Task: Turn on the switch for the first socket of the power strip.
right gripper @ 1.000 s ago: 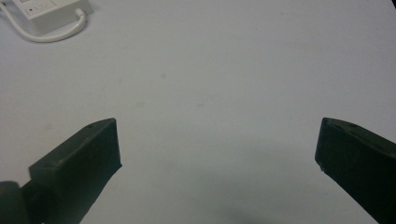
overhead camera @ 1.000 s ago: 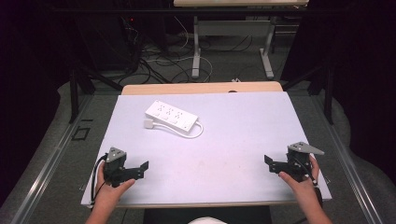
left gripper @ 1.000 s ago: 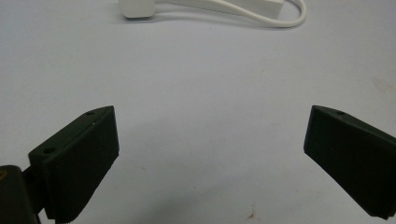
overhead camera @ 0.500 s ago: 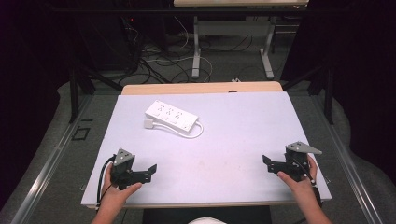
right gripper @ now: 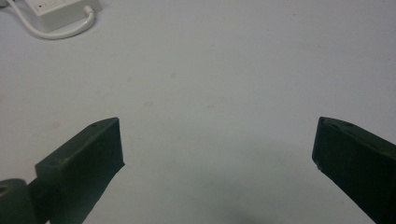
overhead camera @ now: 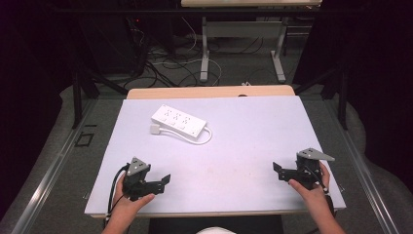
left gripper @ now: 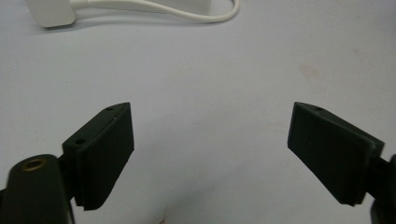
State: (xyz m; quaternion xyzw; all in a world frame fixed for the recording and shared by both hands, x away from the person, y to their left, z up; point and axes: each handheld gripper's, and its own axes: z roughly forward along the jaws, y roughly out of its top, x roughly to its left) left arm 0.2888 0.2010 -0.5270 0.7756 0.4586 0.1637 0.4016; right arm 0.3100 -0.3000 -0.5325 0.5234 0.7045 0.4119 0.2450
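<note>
Left gripper [overhead camera: 164, 180], jaws apart and empty though just narrowed a little, sits nearer the white power strip [overhead camera: 178, 122], which lies ahead toward the table's far left, long axis slanting; right gripper [overhead camera: 277, 169], wide open, is farther.

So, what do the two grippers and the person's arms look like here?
Both the left gripper and the right gripper are black, each with two blocky, wedge-shaped black jaws. Each carries a grey three-cornered plate on top. A black cable loops from the left gripper past the hand. In the left gripper view a brass-coloured hole marks the body beside one jaw. The forearms are bare, with no sleeves in view.
</note>
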